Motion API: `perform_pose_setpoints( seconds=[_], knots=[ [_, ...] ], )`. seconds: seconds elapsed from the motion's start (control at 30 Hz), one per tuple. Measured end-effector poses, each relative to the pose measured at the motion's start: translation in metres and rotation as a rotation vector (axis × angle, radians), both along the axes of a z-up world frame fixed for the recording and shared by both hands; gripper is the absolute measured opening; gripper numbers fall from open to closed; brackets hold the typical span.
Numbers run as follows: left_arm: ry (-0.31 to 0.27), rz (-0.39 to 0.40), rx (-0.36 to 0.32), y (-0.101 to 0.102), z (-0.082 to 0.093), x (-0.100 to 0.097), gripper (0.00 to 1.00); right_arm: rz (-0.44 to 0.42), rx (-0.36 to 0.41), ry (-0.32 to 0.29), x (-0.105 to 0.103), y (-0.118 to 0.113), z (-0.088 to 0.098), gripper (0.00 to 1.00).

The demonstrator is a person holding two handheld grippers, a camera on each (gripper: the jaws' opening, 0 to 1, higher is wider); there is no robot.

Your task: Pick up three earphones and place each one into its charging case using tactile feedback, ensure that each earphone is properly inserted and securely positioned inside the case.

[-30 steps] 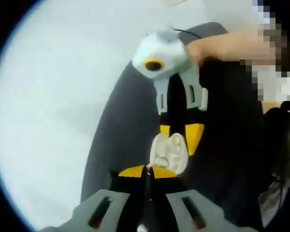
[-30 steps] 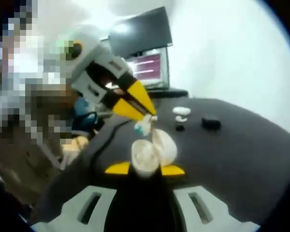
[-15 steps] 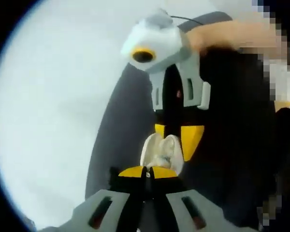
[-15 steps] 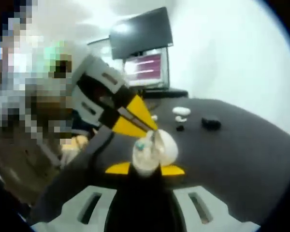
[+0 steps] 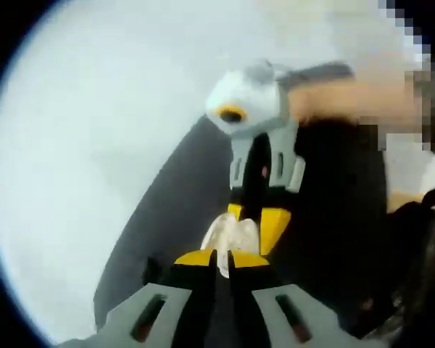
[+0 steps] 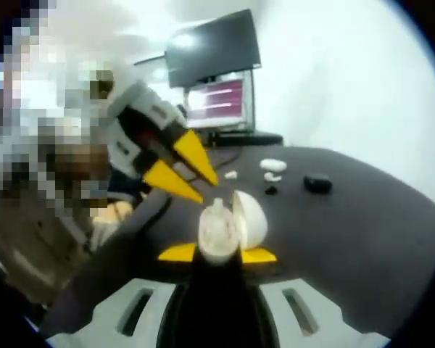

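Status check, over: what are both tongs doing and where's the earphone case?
Right tongs shut on open white case. Left tongs open, empty, just left of the case. More cases on the dark table beyond; nothing in the way.

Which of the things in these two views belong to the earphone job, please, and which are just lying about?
Job:
open white charging case, clamped in the right gripper
left gripper, jaws apart beside the case
white case and small pieces farther back on the dark table
small dark case

Lying about:
monitor
lit screen
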State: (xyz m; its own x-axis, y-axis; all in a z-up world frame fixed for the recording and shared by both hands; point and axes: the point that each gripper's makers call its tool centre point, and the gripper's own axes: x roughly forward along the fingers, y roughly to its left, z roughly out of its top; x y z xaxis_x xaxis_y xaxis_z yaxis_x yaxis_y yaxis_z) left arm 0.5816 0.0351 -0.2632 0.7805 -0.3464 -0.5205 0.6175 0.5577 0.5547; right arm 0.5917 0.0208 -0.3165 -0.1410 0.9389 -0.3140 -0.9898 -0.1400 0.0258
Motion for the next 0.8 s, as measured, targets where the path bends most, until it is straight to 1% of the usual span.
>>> perform_pose_setpoints(
  seconds=[0.07,0.13,0.17,0.2,0.23,0.27,0.3,0.33,0.37,0.4,0.43,0.47,0.53,0.6,0.63,0.7,0.8],
  knots=[
    [0.002,-0.001,-0.003,0.008,0.002,0.004,0.11,0.000,0.001,-0.001,0.000,0.000,0.000,0.22],
    [0.027,-0.028,0.006,0.017,-0.002,0.008,0.18,0.001,0.002,-0.003,0.000,0.000,0.000,0.22],
    [0.067,-0.018,-0.025,0.021,-0.007,0.008,0.23,0.001,0.003,-0.004,0.000,0.000,0.000,0.22],
    [0.085,-0.050,-0.033,0.022,-0.010,0.009,0.27,0.002,0.004,-0.005,0.000,0.000,0.000,0.22],
    [0.073,-0.109,-0.043,0.019,-0.011,0.010,0.31,0.003,0.003,-0.006,0.000,0.000,0.000,0.22],
    [0.089,-0.119,-0.097,0.018,-0.013,0.011,0.36,0.003,0.004,-0.007,0.000,0.000,0.000,0.22],
    [0.108,-0.147,-0.143,0.016,-0.015,0.012,0.37,0.004,0.005,-0.007,-0.001,0.001,0.000,0.22],
    [0.106,-0.186,-0.180,0.014,-0.016,0.013,0.37,0.004,0.004,-0.007,-0.001,0.001,0.000,0.22],
    [0.103,-0.206,-0.220,0.013,-0.016,0.016,0.38,0.003,0.005,-0.008,0.000,0.001,-0.001,0.22],
    [0.078,-0.268,-0.262,0.009,-0.015,0.019,0.38,0.004,0.005,-0.011,-0.001,0.001,-0.001,0.22],
    [0.067,-0.312,-0.287,0.006,-0.015,0.019,0.37,0.005,0.006,-0.015,0.000,0.001,-0.001,0.22],
    [0.068,-0.352,-0.303,0.004,-0.017,0.019,0.36,0.004,0.007,-0.013,0.000,0.001,-0.001,0.22],
    [0.083,-0.386,-0.313,0.003,-0.023,0.019,0.36,0.004,0.008,-0.013,0.000,0.001,-0.001,0.22],
    [0.084,-0.404,-0.317,0.004,-0.030,0.023,0.36,0.005,0.009,-0.013,-0.001,0.001,-0.001,0.22],
    [0.100,-0.415,-0.351,0.002,-0.032,0.024,0.36,0.004,0.009,-0.013,-0.001,0.001,-0.001,0.22],
    [0.104,-0.458,-0.407,-0.002,-0.034,0.024,0.36,0.007,0.010,-0.024,-0.001,0.001,-0.001,0.22],
    [0.108,-0.483,-0.419,-0.003,-0.043,0.027,0.37,0.009,0.012,-0.028,-0.001,0.002,-0.001,0.21]
  ],
)
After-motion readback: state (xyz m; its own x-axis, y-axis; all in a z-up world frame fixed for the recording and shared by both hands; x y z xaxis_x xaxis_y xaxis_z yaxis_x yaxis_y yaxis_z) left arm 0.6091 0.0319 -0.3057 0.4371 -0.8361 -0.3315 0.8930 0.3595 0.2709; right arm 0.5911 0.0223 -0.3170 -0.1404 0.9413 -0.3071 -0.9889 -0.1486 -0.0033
